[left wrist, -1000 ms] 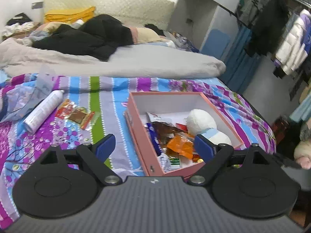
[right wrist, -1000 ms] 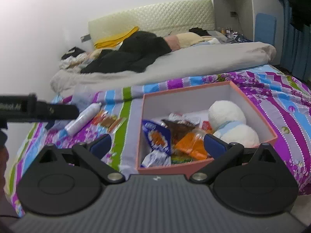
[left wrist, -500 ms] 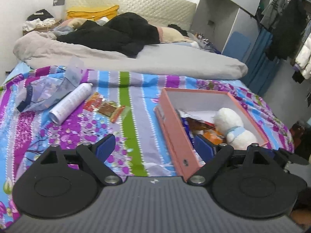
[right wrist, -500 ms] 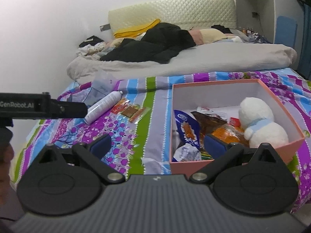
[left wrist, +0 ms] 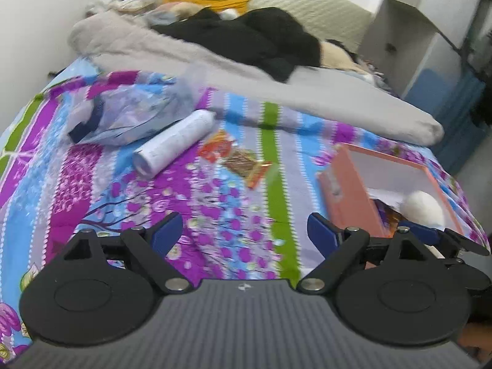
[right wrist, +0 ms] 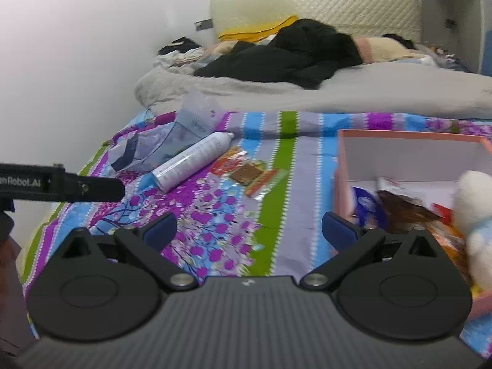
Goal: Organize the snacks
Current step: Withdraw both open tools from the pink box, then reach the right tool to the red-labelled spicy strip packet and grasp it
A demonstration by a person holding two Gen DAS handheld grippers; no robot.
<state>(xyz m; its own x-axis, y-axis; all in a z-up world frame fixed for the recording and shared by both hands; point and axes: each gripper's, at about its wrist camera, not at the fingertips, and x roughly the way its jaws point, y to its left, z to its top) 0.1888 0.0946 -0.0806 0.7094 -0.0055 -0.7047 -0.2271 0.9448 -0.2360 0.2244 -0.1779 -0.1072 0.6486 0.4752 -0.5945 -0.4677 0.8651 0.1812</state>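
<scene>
Three flat snack packets [right wrist: 248, 174] lie loose on the striped floral bedspread [right wrist: 215, 246], side by side in a short row: a red one, a brown one and an orange one. They sit between a white spray can [right wrist: 190, 161] lying on its side and an open pink cardboard box [right wrist: 409, 156]. A crumpled clear plastic bag [right wrist: 172, 141] rests against the can's far side.

In the box, a white plush toy [right wrist: 473, 212] with a pale blue band fills the right part, and more snacks are piled beside it, among them a blue packet [right wrist: 367, 206] and a brown wrapper [right wrist: 406, 212].

The left gripper [left wrist: 244, 230] hangs above the bedspread with its blue-padded jaws spread wide and nothing between them; the loose packets [left wrist: 236, 160] lie ahead of it, well apart from the fingertips. The box [left wrist: 353, 190] shows at the right of its view.

The right gripper [right wrist: 249, 230] is likewise spread wide and empty, over the bedspread just left of the box wall. At the left edge of its view the black body of the other gripper juts in.

Behind, a grey duvet [right wrist: 338, 92] lies across the bed with black clothing [right wrist: 286, 55] heaped on it.
</scene>
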